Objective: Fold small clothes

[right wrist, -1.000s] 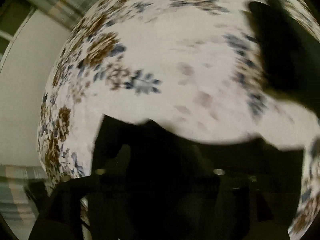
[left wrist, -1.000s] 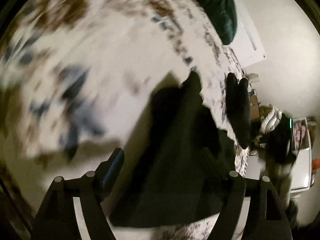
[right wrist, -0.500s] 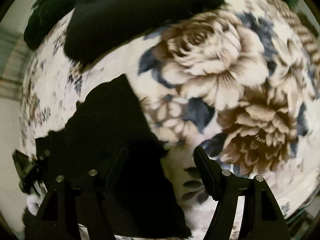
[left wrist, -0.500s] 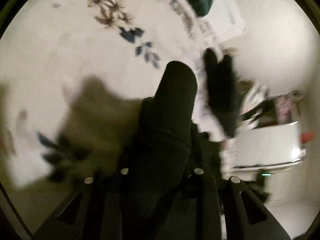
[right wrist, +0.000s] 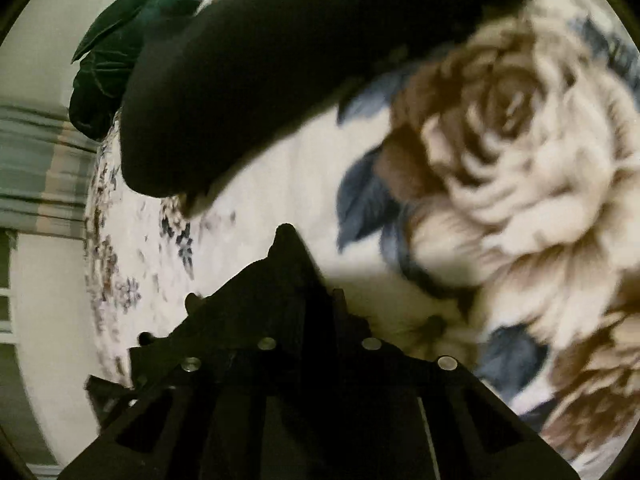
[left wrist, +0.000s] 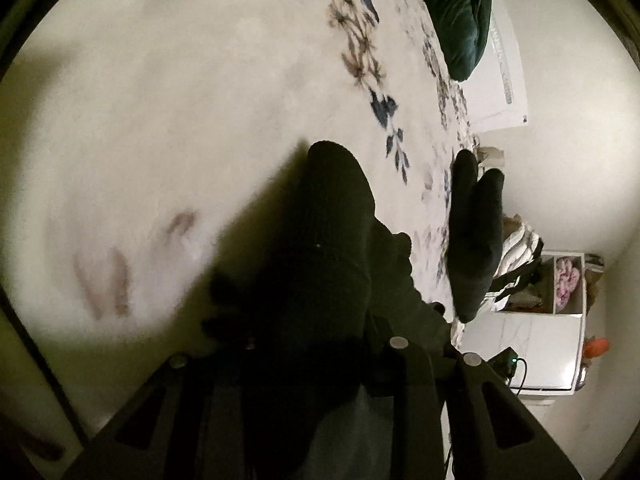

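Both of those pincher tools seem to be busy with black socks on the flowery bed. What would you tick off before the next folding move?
1. Left gripper has the black knitted sock between its jaws, which are opening slightly: ok.
2. Right gripper shut on black fabric: ok.
3. Whether both hold the same sock: cannot tell.
4. Second pair of black socks near the edge of the floral blanket, apart from the held sock: ok.
5. Dark green velvet cushion out of the way: ok.

Both wrist views close, angled down onto floral bedspread (left wrist: 168, 128); shared: green pillow (right wrist: 120, 52) at far edge.
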A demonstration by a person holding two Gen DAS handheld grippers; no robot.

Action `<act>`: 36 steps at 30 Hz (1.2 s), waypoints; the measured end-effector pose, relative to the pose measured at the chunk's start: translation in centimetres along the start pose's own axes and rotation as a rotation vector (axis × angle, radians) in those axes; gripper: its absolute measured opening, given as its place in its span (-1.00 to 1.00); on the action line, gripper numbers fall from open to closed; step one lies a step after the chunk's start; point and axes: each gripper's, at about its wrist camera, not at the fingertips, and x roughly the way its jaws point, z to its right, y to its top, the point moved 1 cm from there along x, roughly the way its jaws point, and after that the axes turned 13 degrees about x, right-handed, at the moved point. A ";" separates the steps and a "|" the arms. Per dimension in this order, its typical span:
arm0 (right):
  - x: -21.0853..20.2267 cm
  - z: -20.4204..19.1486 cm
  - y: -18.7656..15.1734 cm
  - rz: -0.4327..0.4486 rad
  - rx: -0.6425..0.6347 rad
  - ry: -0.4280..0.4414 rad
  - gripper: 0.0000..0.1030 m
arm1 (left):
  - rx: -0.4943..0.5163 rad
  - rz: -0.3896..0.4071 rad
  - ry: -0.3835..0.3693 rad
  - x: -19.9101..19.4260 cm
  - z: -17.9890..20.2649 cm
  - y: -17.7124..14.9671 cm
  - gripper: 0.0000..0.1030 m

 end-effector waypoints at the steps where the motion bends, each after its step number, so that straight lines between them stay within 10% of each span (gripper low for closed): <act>1: -0.3 0.3 -0.1 0.014 -0.001 -0.020 -0.79 | 0.006 -0.007 0.010 0.1 0.4 0.1 -0.48; 6: -0.8 0.8 -0.2 -0.011 0.000 -0.027 -0.73 | 0.061 -0.039 0.153 -1.5 1.8 0.4 -0.39; 10: -3.3 1.0 -1.3 -0.068 0.006 0.013 -0.06 | 0.182 -0.013 0.329 -3.3 5.0 -0.2 -0.29; 12: -6.4 2.3 -2.8 -0.042 0.017 0.038 0.38 | 0.286 0.015 0.473 -4.4 7.5 -1.4 0.57; 14: -8.6 4.2 -4.6 -0.038 0.056 0.052 0.76 | 0.349 0.031 0.575 -5.2 9.4 -2.9 0.76; 20: -10.8 11.8 -12.8 -0.095 0.240 0.081 0.97 | 0.359 -0.039 0.667 -4.5 12.1 -8.7 0.77; 27: -3.6 15.9 -20.7 -0.158 0.418 0.346 0.97 | 0.320 -0.144 0.688 0.8 12.1 -15.7 0.76; 36: -0.8 15.4 -21.9 0.058 0.542 0.513 0.98 | 0.363 -0.169 0.770 3.7 11.0 -15.0 1.00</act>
